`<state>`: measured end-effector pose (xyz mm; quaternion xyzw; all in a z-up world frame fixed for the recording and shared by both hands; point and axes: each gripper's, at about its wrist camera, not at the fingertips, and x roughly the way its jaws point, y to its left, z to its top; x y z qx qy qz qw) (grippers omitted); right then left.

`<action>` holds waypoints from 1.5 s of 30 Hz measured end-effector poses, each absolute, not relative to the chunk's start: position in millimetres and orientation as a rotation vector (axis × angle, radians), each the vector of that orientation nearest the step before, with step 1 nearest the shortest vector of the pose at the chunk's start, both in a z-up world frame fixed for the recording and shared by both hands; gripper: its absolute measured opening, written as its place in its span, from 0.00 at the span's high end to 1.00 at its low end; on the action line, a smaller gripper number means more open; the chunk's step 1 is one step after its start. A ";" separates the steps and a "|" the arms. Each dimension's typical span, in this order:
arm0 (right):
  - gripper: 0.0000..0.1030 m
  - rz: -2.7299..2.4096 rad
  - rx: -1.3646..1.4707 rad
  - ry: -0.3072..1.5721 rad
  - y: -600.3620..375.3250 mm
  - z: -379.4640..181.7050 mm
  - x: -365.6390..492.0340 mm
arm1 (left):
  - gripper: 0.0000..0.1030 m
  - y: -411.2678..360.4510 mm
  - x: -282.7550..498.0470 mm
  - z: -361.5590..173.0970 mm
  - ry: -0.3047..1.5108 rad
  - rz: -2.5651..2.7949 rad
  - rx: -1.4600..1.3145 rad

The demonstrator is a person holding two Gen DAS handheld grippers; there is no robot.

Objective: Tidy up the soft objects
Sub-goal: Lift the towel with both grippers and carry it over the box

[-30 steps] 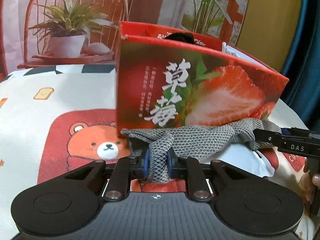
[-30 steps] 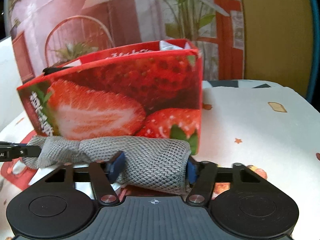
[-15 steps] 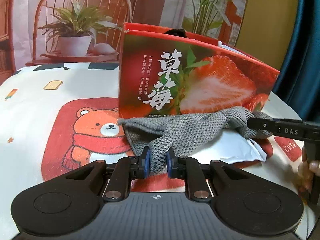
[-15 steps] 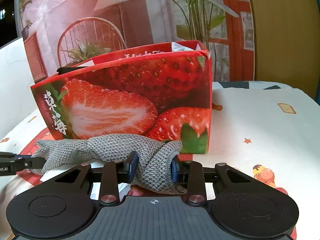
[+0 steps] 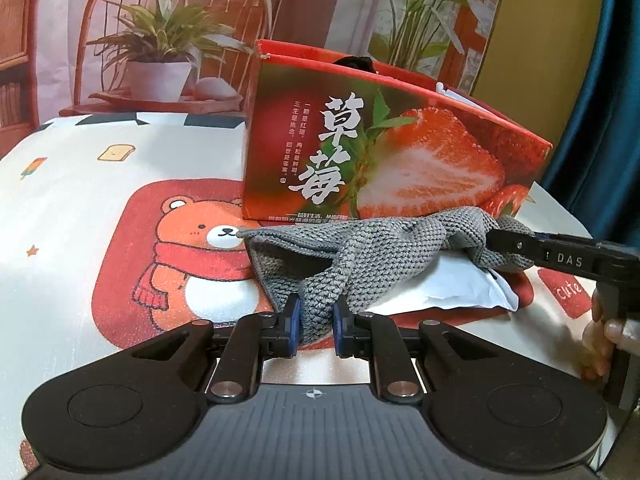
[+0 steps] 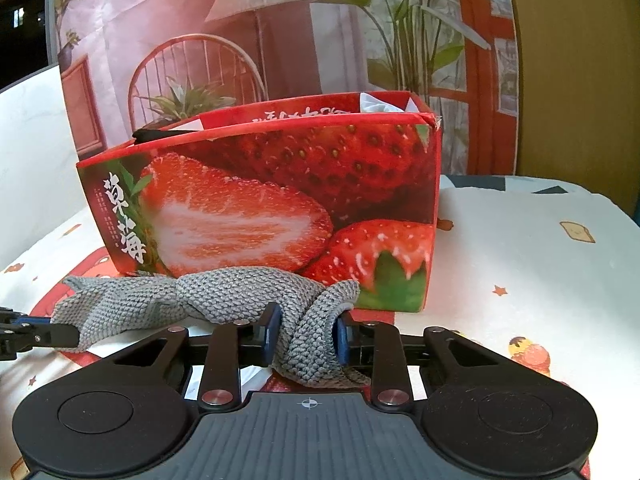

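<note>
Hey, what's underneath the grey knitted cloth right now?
A white packet pokes out from under the grey knitted cloth, lying on the bear-print table cover. How far it extends beneath is hidden.

Left gripper clamped, right gripper closing.

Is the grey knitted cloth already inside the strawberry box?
No: the grey knitted cloth lies on the table in front of the strawberry box, pinched by the left gripper.
</note>
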<state>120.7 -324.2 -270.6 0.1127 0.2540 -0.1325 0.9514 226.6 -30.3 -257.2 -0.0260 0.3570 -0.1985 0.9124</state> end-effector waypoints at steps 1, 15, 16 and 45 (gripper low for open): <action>0.75 -0.269 0.230 0.517 -324.5 -270.5 120.8 | 0.78 -30.0 227.5 -256.8 0.737 -0.409 -0.061; 0.75 -0.264 0.238 0.522 -326.0 -272.9 121.5 | 0.25 -21.6 270.6 -252.8 0.741 -0.369 -0.212; 0.75 -0.264 0.238 0.523 -326.0 -273.2 121.7 | 0.25 -22.3 273.7 -255.7 0.750 -0.376 -0.234; 0.91 -0.170 0.213 0.367 -318.8 -192.0 94.1 | 0.87 -33.0 213.9 -161.6 0.441 -0.457 -0.060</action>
